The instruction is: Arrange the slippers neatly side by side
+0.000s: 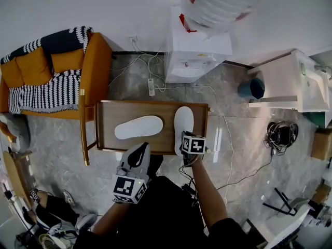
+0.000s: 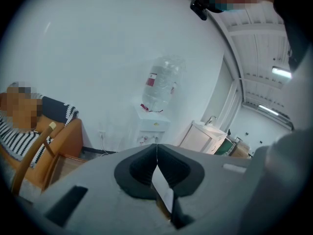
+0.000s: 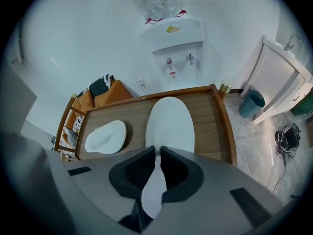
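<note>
Two white slippers lie on a low wooden table point(image 1: 106, 123). The left slipper point(image 1: 138, 127) lies crosswise, toe pointing right. The right slipper point(image 1: 183, 119) lies lengthwise near the table's right end. My right gripper point(image 1: 185, 139) points steeply down at that slipper's near end. In the right gripper view my right gripper point(image 3: 157, 151) is shut on the thin edge of the right slipper point(image 3: 169, 124); the left slipper point(image 3: 105, 137) lies apart to its left. My left gripper point(image 1: 139, 152) hangs off the table's front edge, shut point(image 2: 156, 148), with no slipper in it.
An orange armchair with a striped blanket point(image 1: 52, 77) stands left of the table. A water dispenser point(image 1: 199, 51) stands behind it, with a power strip and cables point(image 1: 151, 87) on the floor. A white cabinet point(image 1: 295, 82) and a dark bin point(image 1: 252, 88) are at the right.
</note>
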A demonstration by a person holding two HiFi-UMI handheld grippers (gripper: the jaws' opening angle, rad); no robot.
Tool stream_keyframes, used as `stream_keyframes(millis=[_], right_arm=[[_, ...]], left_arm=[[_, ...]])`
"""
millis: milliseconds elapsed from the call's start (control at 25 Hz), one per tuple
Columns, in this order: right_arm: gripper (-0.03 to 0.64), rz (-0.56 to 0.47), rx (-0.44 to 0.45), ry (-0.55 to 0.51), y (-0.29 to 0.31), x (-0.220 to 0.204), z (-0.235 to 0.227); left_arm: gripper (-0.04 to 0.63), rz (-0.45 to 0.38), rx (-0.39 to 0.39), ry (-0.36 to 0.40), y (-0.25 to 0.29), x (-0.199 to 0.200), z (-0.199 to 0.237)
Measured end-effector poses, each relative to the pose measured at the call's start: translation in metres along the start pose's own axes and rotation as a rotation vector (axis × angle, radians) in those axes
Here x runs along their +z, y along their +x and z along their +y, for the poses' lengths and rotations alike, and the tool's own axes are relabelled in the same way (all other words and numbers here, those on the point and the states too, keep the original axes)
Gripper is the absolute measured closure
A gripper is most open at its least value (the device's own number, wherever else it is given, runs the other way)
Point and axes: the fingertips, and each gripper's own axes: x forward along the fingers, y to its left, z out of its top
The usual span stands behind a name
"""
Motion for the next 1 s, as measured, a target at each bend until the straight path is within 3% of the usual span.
stream_keyframes(millis=[560,760,1000], right_arm=[[0.522,-0.088,0.037,-0.014,-0.028,0.011,0.009],[0.528,-0.202,0.026,-0.055,-0.067,0.027,0.019],[0.589,-0.406,0.032,-0.078,-0.132,0.050,0.040]], left_arm=[[0.578,-0.013,-0.005,0.018,-0.009,-0.001,-0.007],[0.578,-0.040,-0.004,0.035,-0.016,0.008,-0.009],[0.578,-0.076,-0.002,0.069,-0.025,0.021,-0.011]])
